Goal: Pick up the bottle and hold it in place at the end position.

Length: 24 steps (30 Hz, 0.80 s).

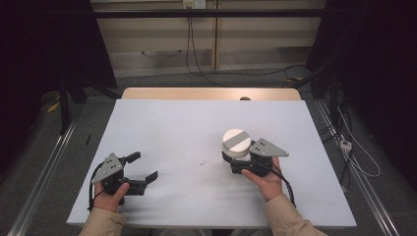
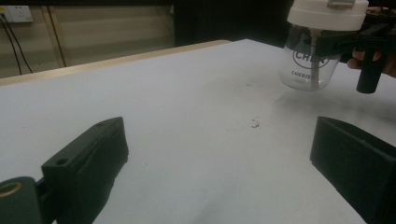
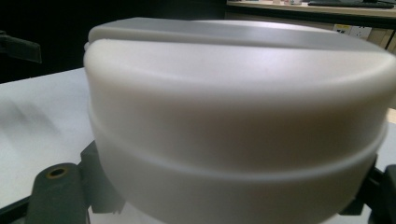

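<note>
The right gripper [image 1: 235, 164] hugs the jar [image 1: 236, 143] tight, right of the table's [image 1: 172, 123] middle. The left gripper view shows the jar's clear body lifted off the table. The left gripper [image 1: 142, 169] sits wide open and empty near the front left corner, with lots of bare table between them.

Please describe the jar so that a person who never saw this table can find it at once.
Look at the pale table, at its right half. There the right gripper is shut around a clear jar with a white lid. It is the only container; the left gripper is open.
</note>
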Each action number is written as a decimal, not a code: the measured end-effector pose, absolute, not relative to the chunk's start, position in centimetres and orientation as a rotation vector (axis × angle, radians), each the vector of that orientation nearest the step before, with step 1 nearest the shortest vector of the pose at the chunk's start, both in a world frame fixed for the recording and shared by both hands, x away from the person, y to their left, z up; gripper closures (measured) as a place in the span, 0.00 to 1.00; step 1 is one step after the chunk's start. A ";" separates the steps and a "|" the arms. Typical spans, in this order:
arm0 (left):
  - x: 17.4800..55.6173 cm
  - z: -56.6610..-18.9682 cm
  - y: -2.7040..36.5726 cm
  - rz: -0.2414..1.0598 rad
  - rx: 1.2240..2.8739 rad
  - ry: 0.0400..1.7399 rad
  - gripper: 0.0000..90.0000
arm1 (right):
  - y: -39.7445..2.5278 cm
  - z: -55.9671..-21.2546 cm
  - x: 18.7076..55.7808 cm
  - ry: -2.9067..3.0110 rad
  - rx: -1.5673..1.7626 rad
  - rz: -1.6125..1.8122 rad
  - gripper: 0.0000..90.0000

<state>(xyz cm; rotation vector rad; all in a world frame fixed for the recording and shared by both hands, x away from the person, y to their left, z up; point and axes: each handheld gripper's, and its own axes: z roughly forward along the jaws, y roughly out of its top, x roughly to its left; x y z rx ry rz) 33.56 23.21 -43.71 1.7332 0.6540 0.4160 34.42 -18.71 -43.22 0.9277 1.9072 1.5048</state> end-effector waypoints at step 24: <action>33.6 -43.8 23.2 0.411 1.735 0.654 0.04 | -17.2 -43.3 37.0 1.908 0.938 1.499 0.20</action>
